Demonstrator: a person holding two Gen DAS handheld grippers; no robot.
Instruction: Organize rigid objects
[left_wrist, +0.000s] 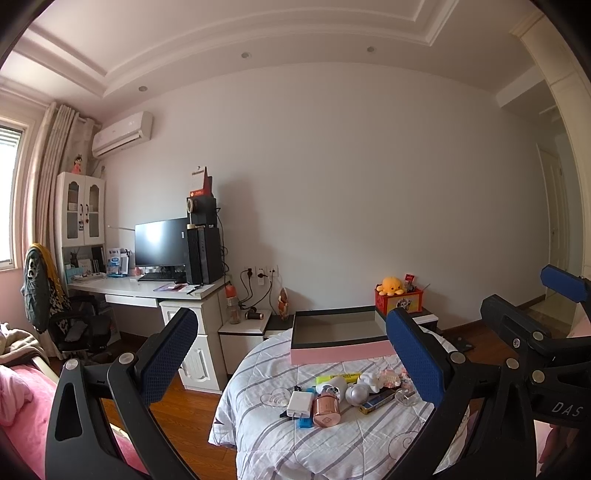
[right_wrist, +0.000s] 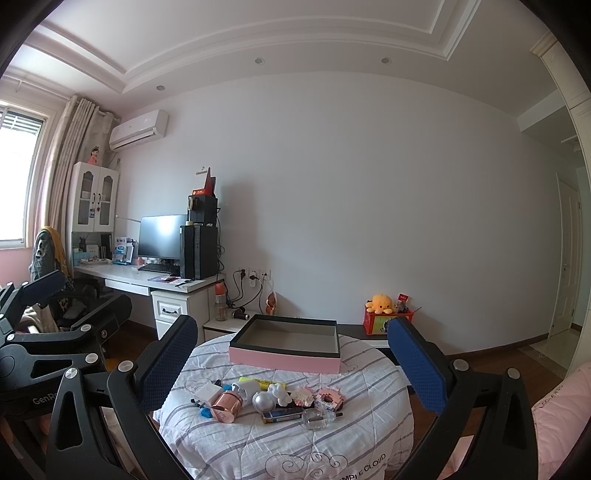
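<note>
Right wrist view shows your right gripper (right_wrist: 291, 373) and left gripper (left_wrist: 291, 369) both spread wide, holding nothing, above the quilt-covered table (right_wrist: 369, 435). The small objects (right_wrist: 273, 400) crowd its middle, touching; the pink box (right_wrist: 284, 356) sits empty at the far edge. Closing on the silver ball (right_wrist: 263, 401) could roll it off the soft quilt.

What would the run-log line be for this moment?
stage: before first pick | left hand-held gripper: open, empty | right hand-held gripper: open, empty | pink box: empty | small items: loose on bedspread

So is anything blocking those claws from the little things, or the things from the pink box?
Nothing visible. Both the left gripper and right gripper hang open above the pile, and only bare quilt lies between it and the empty box.
</note>
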